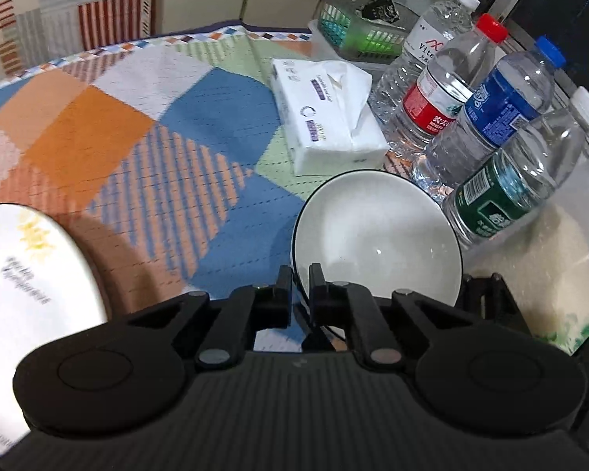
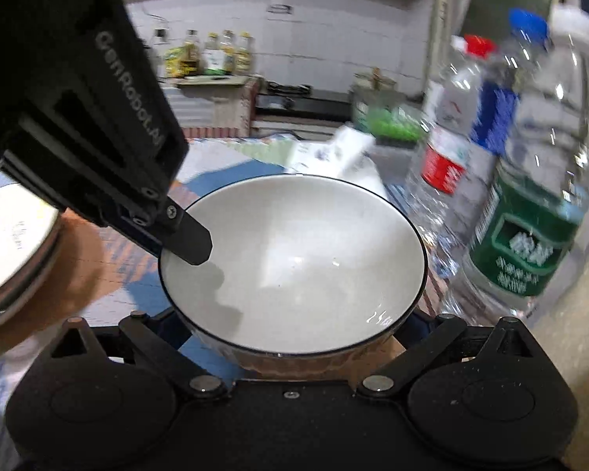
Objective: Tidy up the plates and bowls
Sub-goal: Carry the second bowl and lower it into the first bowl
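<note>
A white bowl with a dark rim [image 1: 377, 235] [image 2: 294, 267] is held over the patchwork tablecloth. My left gripper [image 1: 300, 274] is shut on the bowl's left rim, one finger inside and one outside; it also shows in the right wrist view [image 2: 188, 241], reaching in from the upper left. My right gripper's fingertips are hidden under the bowl; its arms are spread wide below the bowl. A white plate with print [image 1: 23, 274] [image 2: 11, 231] lies at the left.
Several water bottles [image 1: 502, 117] [image 2: 530, 204] stand close to the right of the bowl. A tissue pack [image 1: 326, 117] lies behind it, a green basket [image 1: 357, 27] further back. The table edge runs beyond the bottles at the right.
</note>
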Demonstrator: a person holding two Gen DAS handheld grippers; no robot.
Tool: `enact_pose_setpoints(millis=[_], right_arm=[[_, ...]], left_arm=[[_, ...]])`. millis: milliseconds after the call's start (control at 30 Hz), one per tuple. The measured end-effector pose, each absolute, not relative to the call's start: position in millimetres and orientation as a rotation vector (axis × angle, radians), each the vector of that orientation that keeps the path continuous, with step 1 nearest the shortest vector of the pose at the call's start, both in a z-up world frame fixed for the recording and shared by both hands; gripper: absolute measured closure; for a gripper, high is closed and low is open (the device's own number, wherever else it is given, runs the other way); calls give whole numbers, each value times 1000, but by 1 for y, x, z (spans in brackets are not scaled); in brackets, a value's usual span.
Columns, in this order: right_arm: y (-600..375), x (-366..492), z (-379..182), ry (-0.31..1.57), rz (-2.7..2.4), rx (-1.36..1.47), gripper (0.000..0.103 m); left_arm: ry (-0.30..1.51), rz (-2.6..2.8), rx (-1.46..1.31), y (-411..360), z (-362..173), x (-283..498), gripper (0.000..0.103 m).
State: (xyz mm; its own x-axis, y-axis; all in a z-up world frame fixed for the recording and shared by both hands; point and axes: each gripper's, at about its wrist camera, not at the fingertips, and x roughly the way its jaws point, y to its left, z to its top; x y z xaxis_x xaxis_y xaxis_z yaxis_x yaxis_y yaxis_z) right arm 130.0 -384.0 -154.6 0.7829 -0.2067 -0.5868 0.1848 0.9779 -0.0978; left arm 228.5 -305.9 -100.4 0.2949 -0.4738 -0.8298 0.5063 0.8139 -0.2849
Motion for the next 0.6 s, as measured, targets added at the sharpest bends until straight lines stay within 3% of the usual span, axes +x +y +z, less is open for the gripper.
enact_pose_setpoints(millis=[600], right_arm=[[-298,79,-66,553,113,-37,2]], left_arm=[[1041,-487,43,-183,3,153,94]])
